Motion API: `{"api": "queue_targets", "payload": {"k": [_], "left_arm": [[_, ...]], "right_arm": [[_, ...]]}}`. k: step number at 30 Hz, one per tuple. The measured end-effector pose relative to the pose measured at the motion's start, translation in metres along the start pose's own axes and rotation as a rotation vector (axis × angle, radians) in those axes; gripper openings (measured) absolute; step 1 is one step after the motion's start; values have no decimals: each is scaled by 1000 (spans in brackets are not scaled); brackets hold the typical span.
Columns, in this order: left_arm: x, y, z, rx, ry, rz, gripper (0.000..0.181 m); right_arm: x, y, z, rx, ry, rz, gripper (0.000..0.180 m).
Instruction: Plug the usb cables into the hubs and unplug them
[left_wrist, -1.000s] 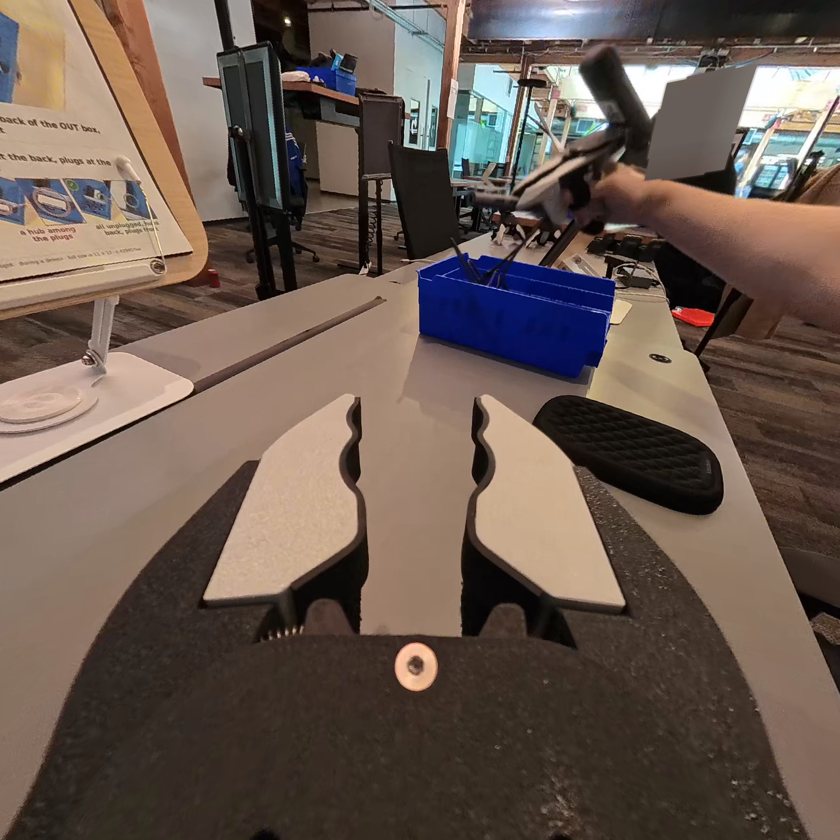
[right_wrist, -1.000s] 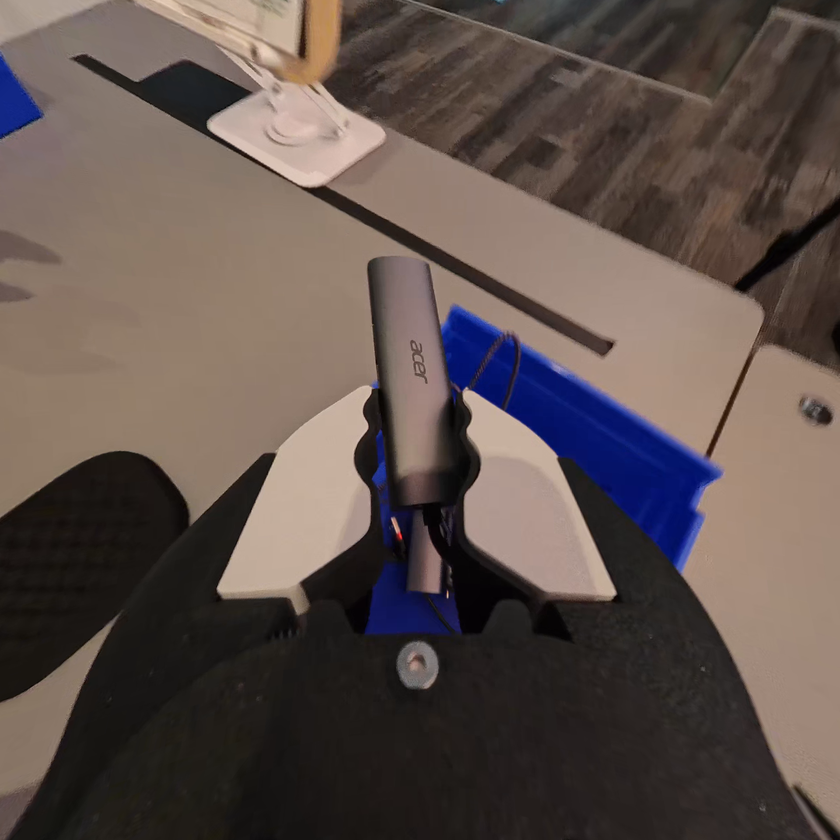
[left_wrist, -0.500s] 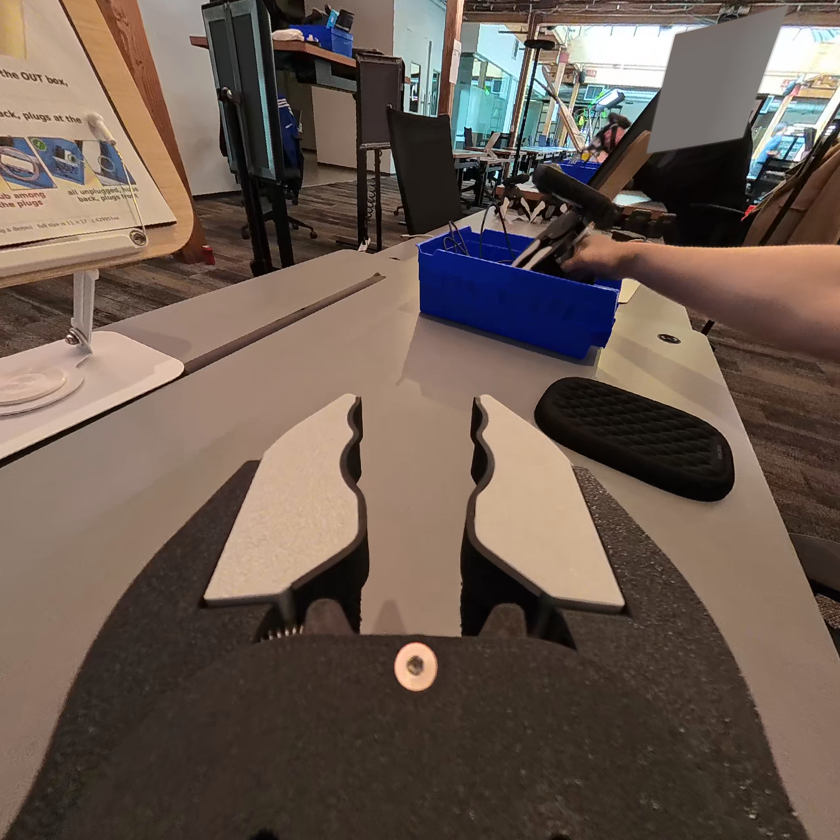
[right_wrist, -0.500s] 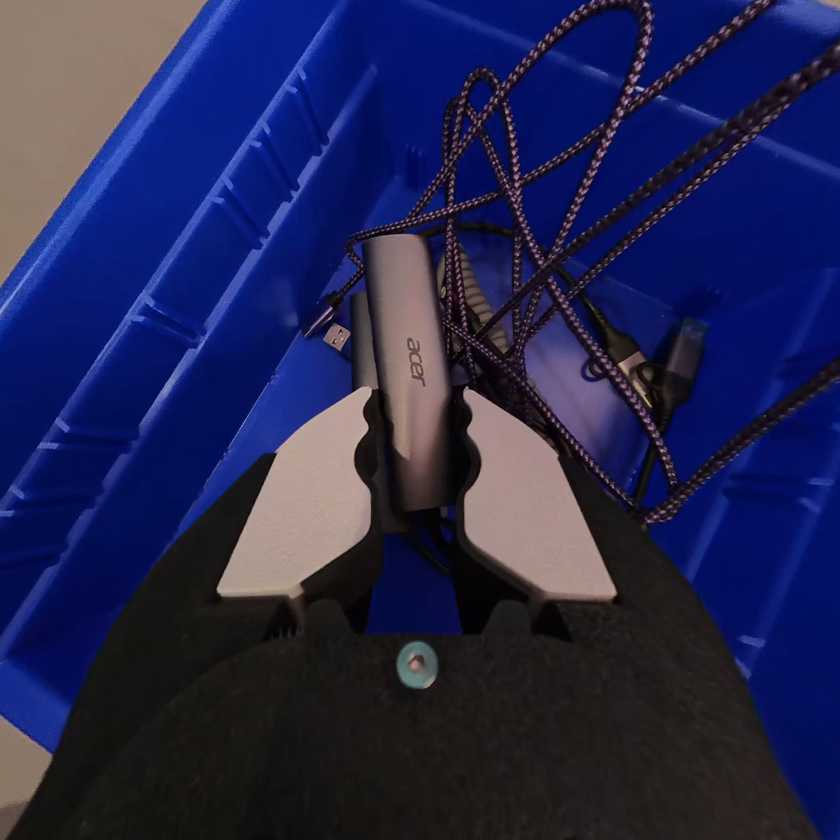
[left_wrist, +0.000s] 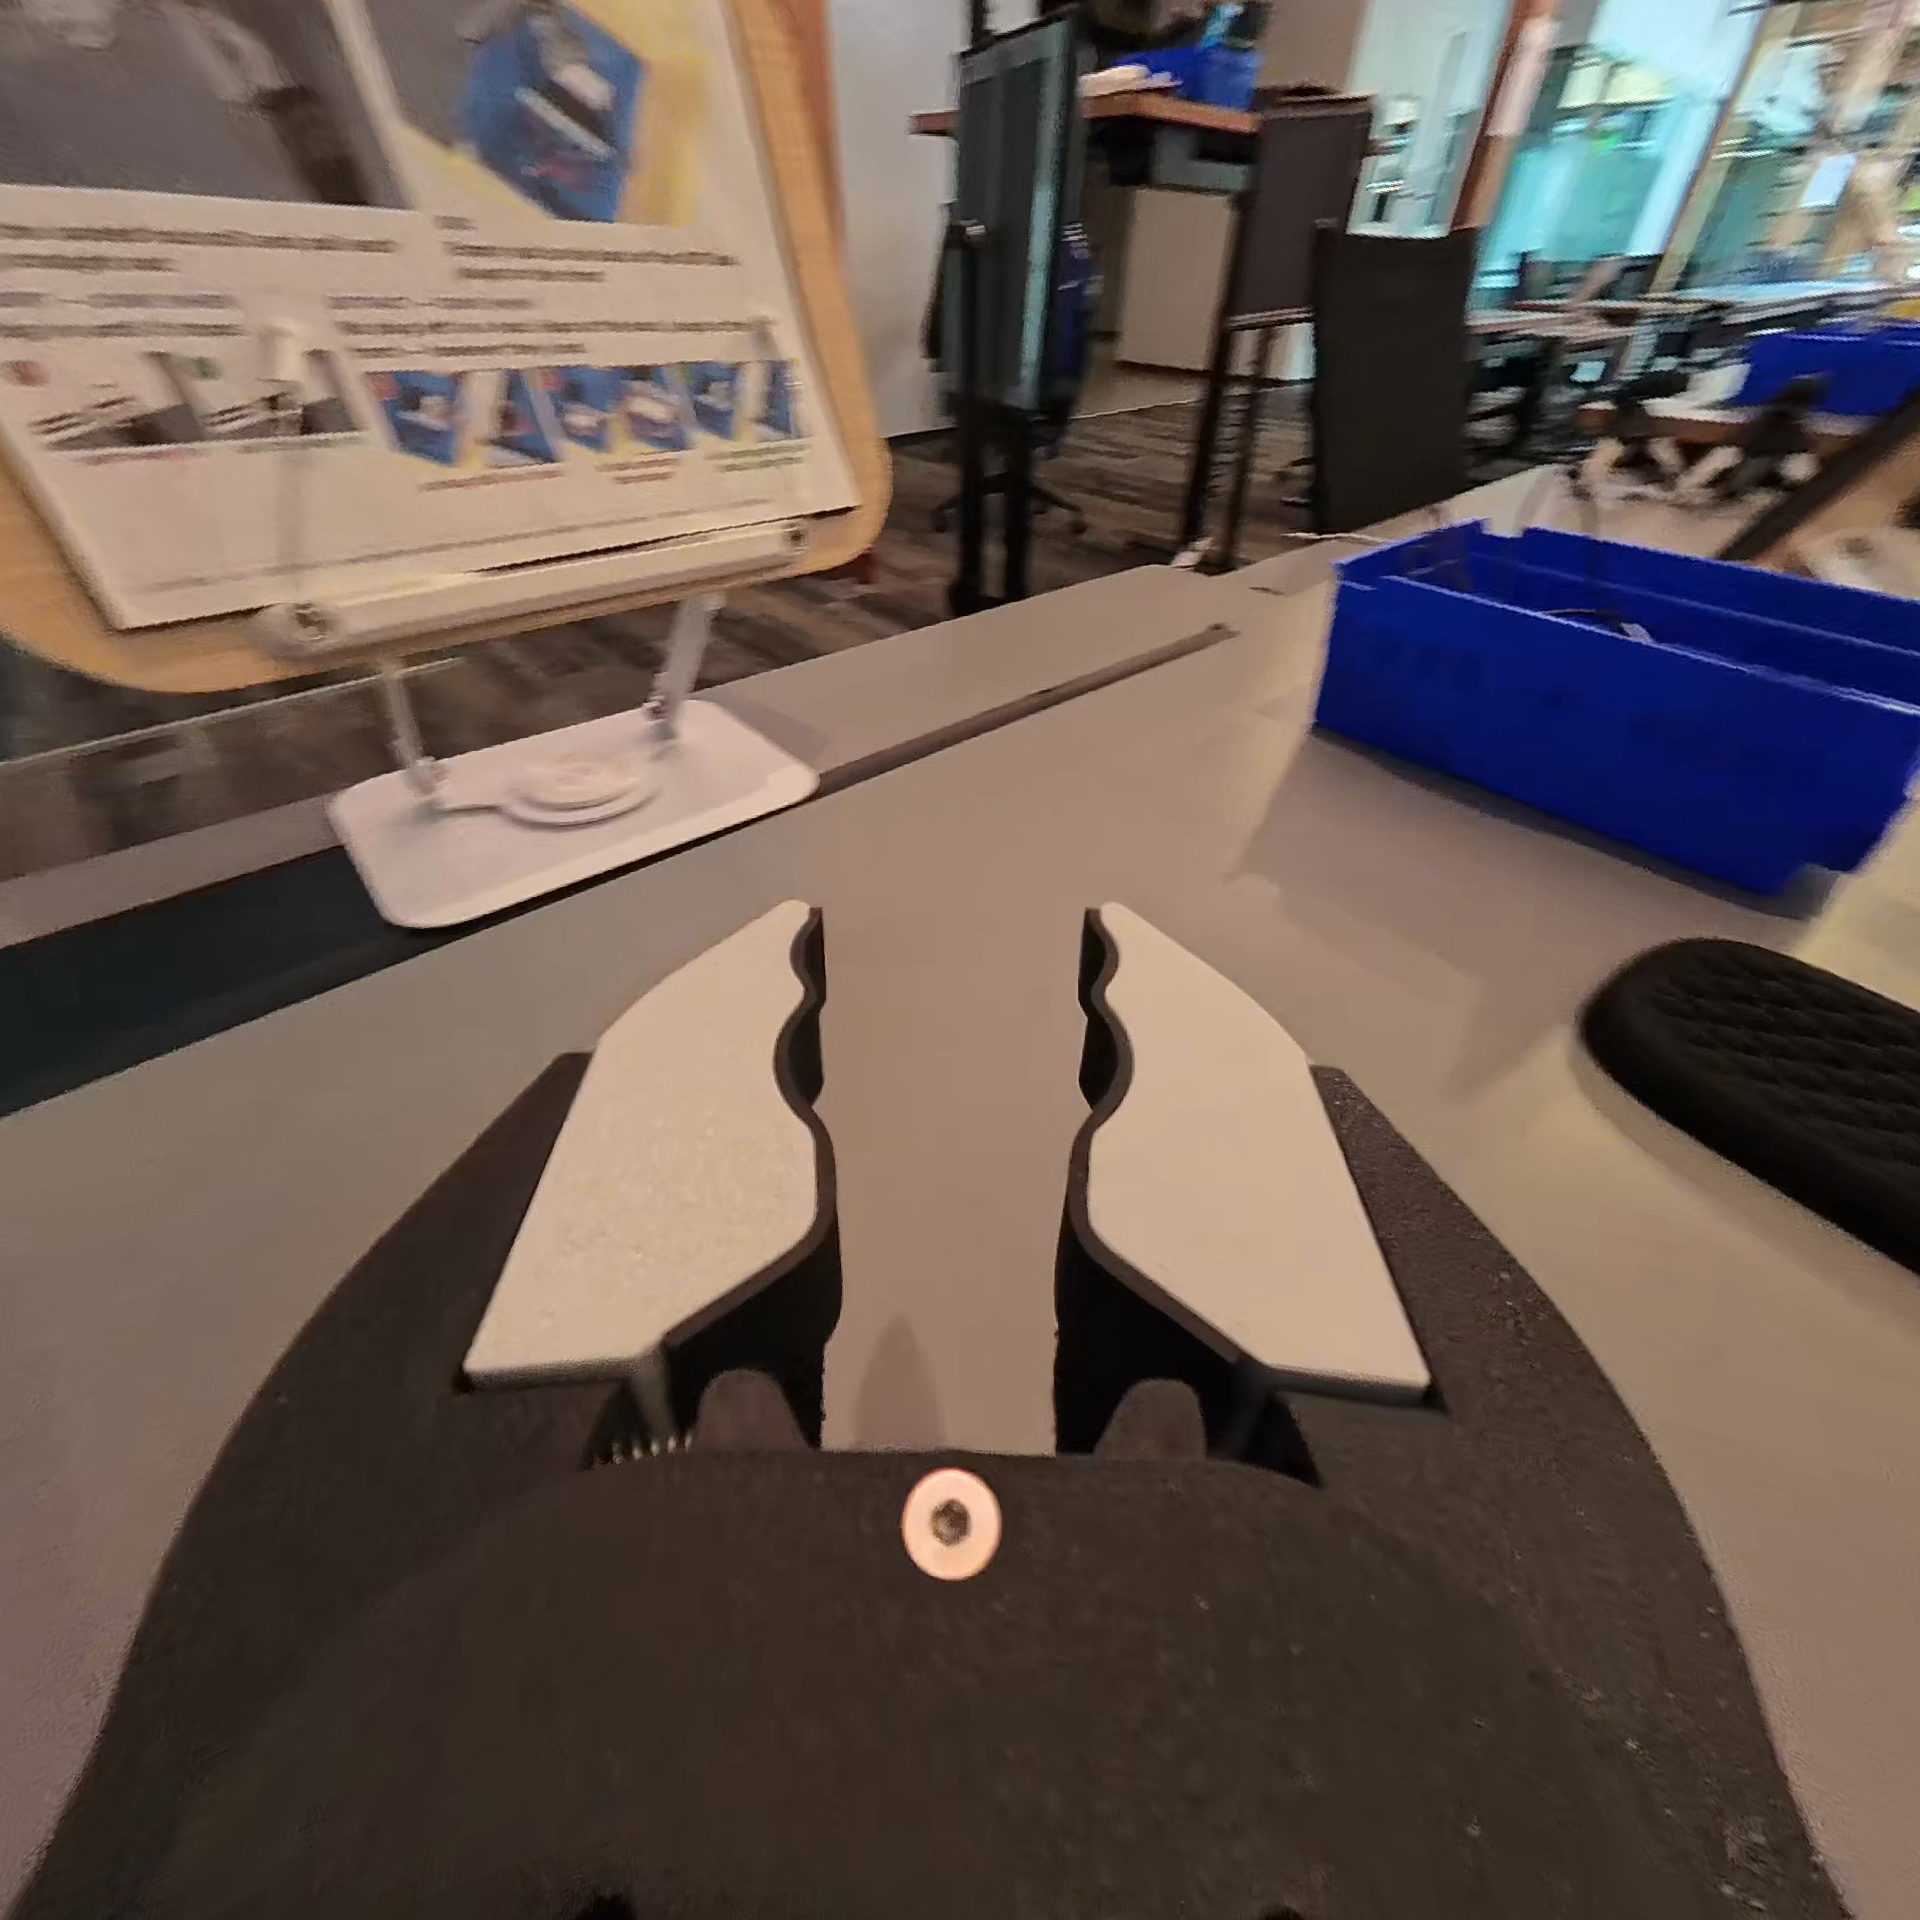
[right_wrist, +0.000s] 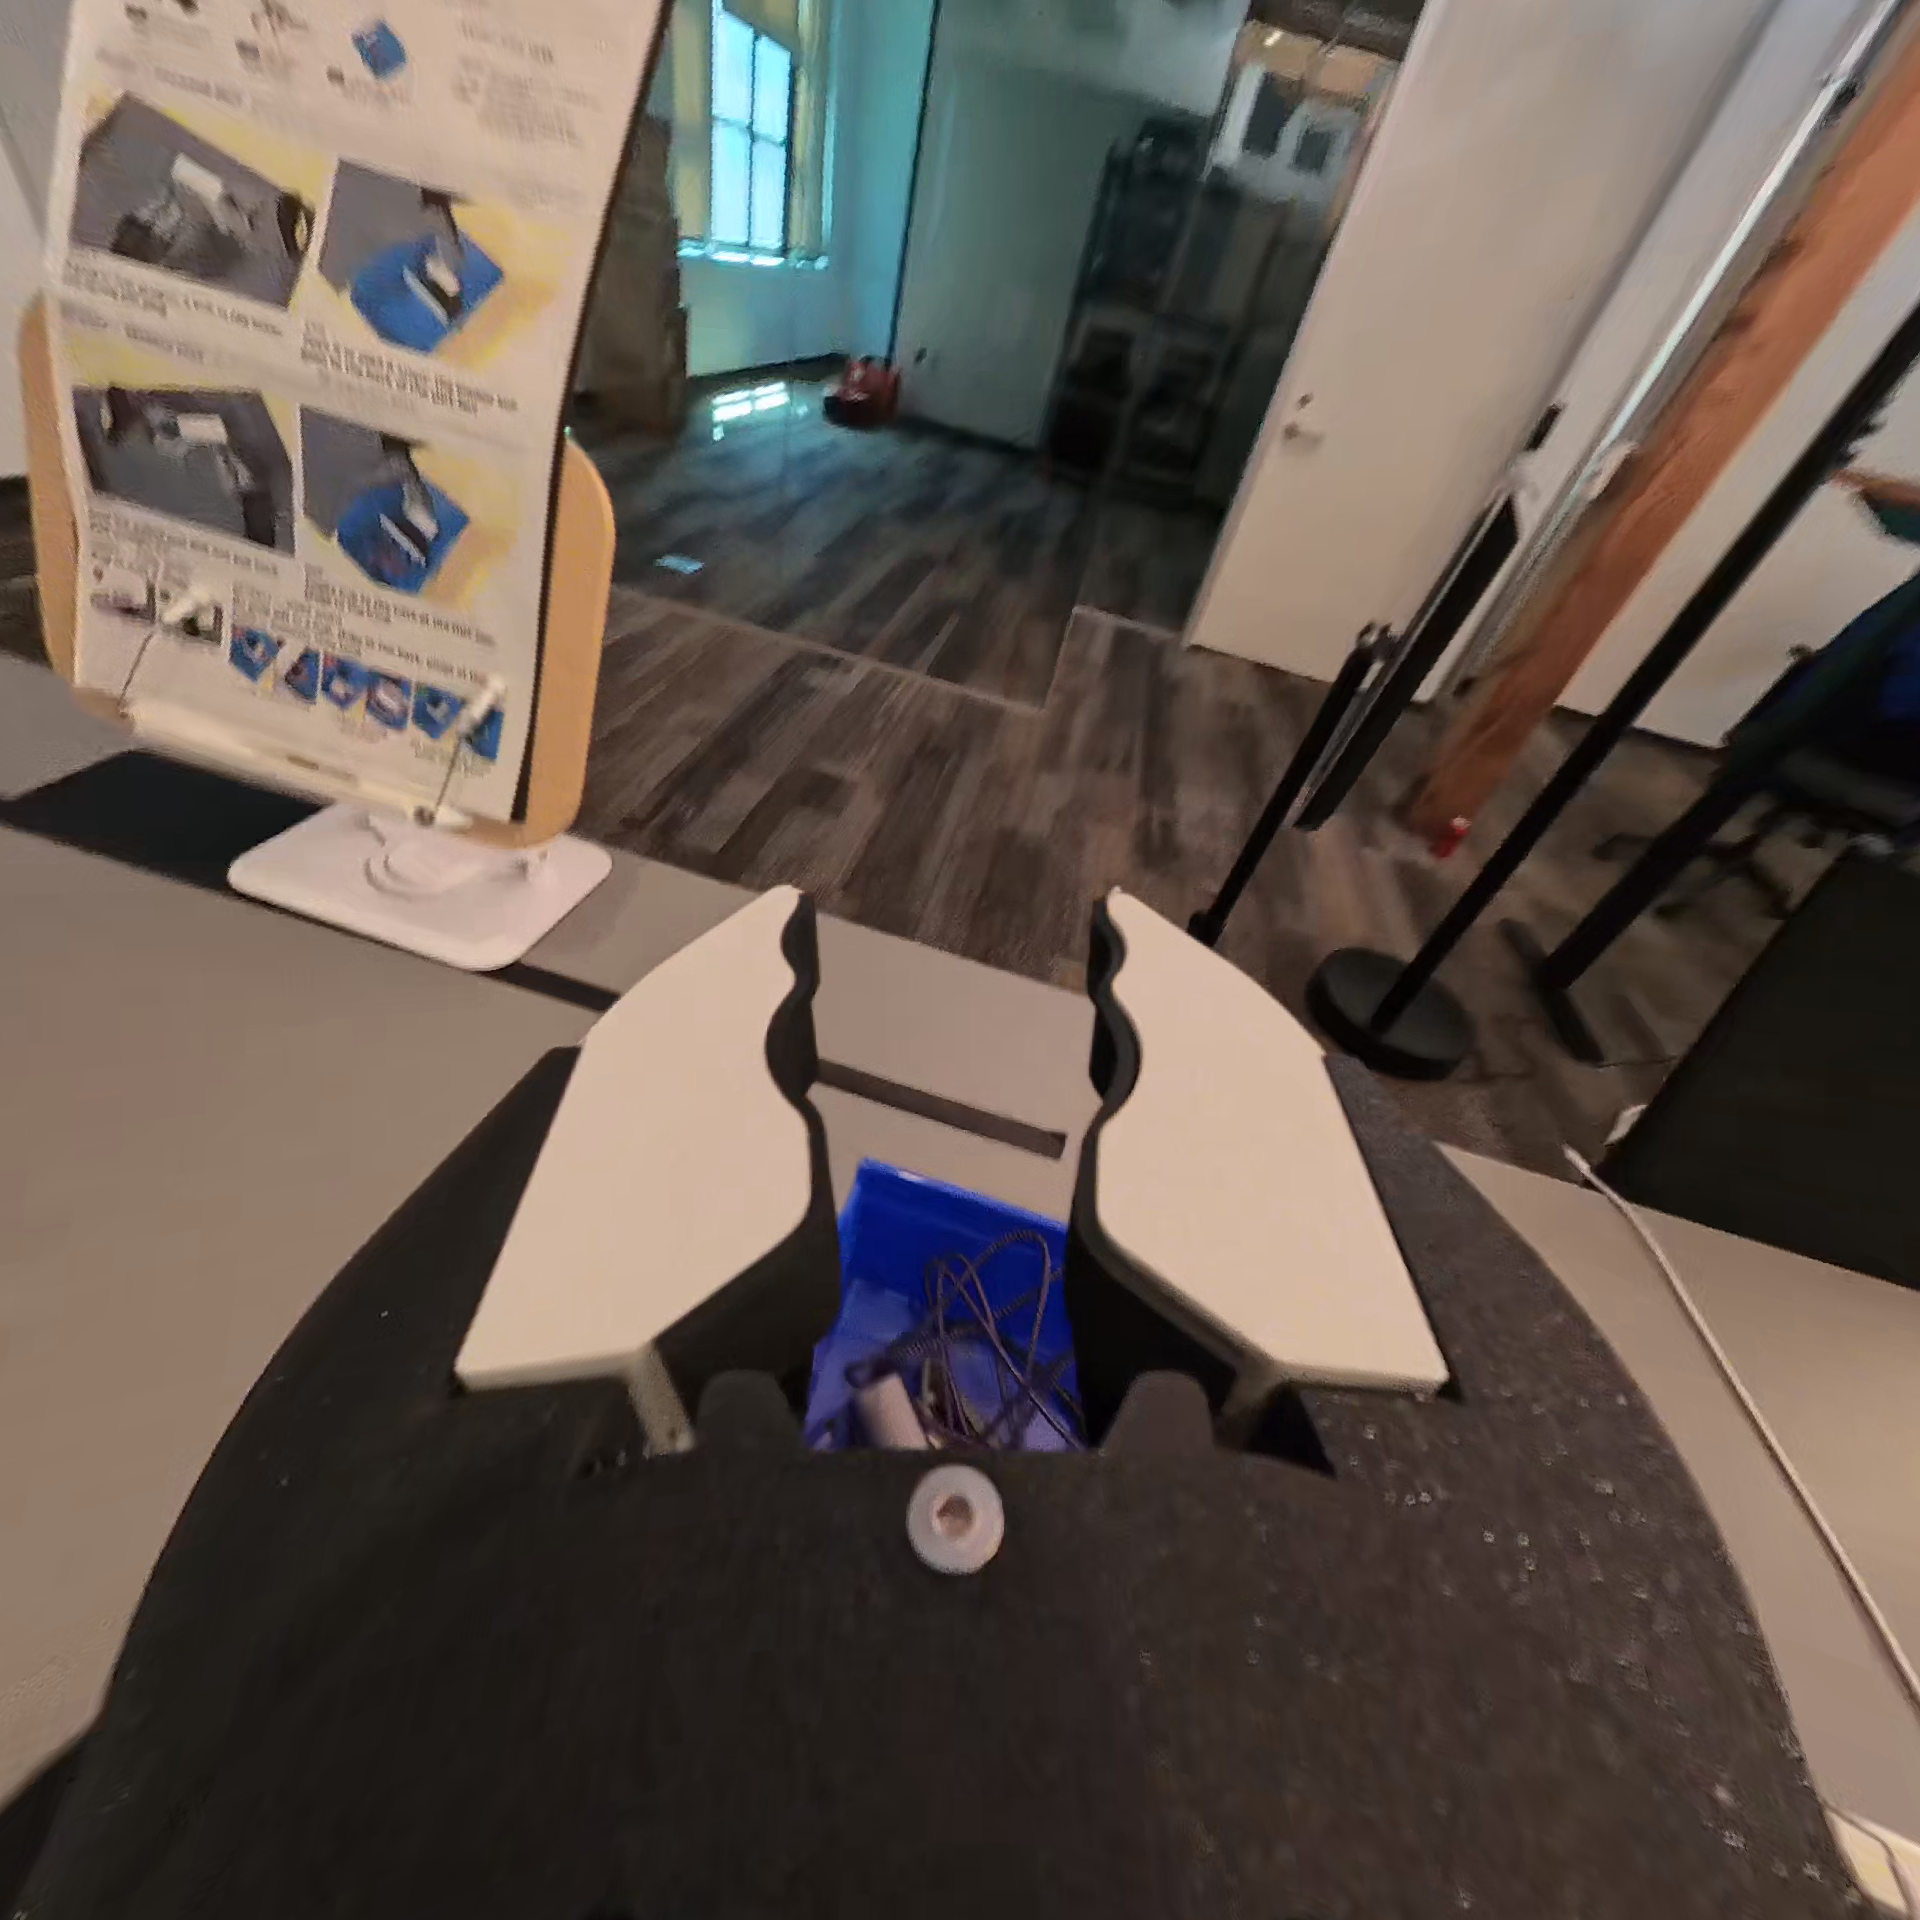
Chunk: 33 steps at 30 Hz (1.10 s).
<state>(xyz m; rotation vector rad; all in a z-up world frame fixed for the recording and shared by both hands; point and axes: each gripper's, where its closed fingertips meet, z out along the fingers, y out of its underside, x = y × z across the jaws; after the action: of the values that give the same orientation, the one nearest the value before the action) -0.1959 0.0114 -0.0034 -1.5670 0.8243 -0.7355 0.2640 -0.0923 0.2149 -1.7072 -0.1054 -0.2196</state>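
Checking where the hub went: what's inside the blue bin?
Right wrist view, through the open right gripper: the blue bin holds tangled dark braided cables and a pale grey hub end. The gripper body covers the rest.

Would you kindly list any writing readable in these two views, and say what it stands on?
Instruction sheet on its white stand: printed lines and captions, too blurred to quote.
Blue bin, left gripper, right gripper: no readable writing.
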Motion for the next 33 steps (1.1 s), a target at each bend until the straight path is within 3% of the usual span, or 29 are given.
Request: {"api": "queue_targets", "payload": {"k": [5,10,16,26,33], "left_arm": [[-25,12,-2,-52,-134,-49,53],[-36,20,-1,-77,-240,-37,66],[-30,37,11,-149,-266,35,70],[-21,37,16,-160,-274,75,75],[-15,33,12,-164,-242,50,73]], "right_arm": [[-86,-4,15,66,37,-27,56],[-174,57,47,51,-7,-7,65],[-232,132,77,-15,-10,41,73],[-251,163,73,-75,-28,60,74],[-206,159,51,-144,12,26,74]]}}
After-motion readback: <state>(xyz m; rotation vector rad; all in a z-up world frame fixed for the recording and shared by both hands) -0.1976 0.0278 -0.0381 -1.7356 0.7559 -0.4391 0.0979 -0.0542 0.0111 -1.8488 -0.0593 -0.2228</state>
